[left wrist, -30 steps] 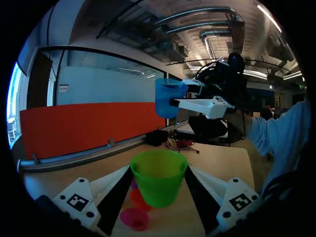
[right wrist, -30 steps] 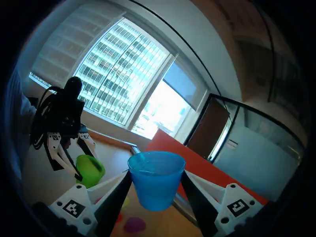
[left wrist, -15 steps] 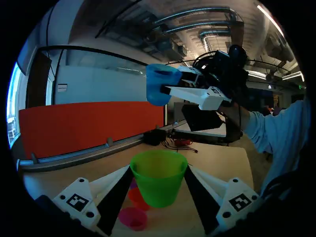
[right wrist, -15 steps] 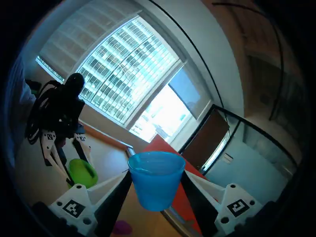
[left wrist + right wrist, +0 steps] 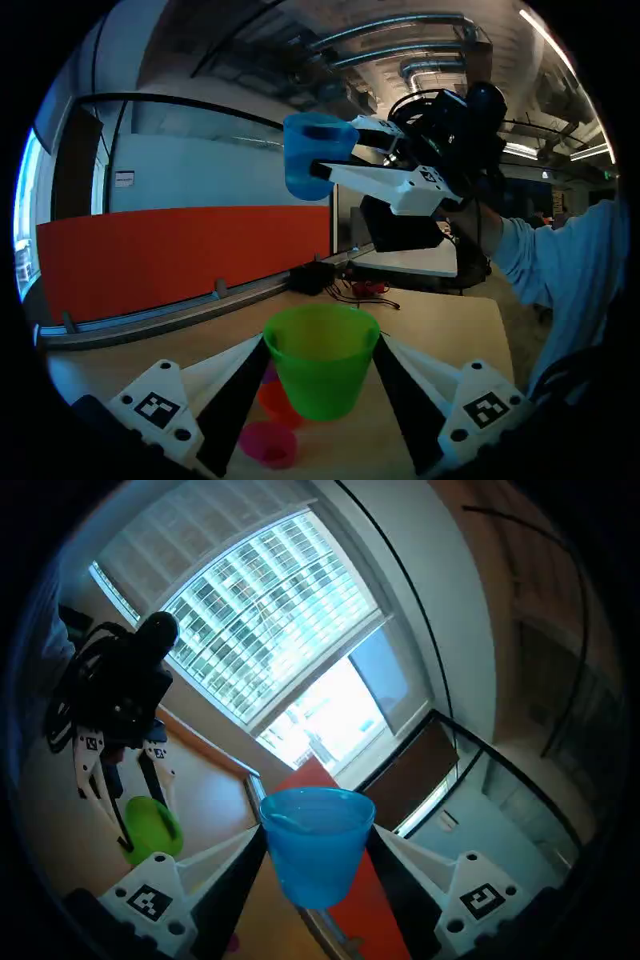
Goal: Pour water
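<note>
Your left gripper's [image 5: 320, 352] two fingers pinch a green cup [image 5: 322, 380] from either side, holding it upright just above a pale wooden table [image 5: 448, 320]. Below it on the tabletop, a small orange cup [image 5: 280, 402] and a small pink cup [image 5: 270, 442] sit close together, and a tangle of cables [image 5: 360, 292] lies near the table's far edge.

Your right gripper's [image 5: 318, 840] fingers clamp a blue cup [image 5: 316, 864] the same way, one on each wall; what looks like water shows just inside its rim. In the left gripper view, that blue cup hangs high above and beyond the green one, well apart from it and slightly tilted, with your pale blue sleeve [image 5: 568, 256] reaching in from the right.

Behind the table run an orange panel [image 5: 176, 248] and a glass partition [image 5: 216, 160], with bare pipes [image 5: 400, 40] crossing the ceiling. The right gripper view faces a bright gridded window [image 5: 256, 640], with the green cup low at left over the table.
</note>
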The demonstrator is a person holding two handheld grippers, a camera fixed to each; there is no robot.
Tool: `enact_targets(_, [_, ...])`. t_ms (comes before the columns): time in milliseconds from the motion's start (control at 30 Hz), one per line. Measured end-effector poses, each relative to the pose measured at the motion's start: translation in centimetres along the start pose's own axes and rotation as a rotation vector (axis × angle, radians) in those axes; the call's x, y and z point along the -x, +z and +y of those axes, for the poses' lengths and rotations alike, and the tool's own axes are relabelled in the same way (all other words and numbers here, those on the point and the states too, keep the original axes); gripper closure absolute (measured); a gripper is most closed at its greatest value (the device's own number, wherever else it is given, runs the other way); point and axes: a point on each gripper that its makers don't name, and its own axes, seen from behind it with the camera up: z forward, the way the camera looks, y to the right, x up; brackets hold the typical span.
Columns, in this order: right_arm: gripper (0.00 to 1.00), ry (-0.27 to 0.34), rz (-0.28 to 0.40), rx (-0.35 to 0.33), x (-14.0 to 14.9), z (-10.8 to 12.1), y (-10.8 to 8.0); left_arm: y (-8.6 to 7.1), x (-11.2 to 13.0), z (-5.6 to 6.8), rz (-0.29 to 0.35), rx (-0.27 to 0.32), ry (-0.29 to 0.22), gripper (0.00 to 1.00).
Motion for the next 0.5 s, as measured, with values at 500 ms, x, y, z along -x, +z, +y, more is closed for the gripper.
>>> enact_targets(500, [0.12, -0.128, 0.002, 0.003, -0.83, 0.67, 0.84, 0.5, -0.23, 0.91, -0.005, 0.016, 0.022, 0.13])
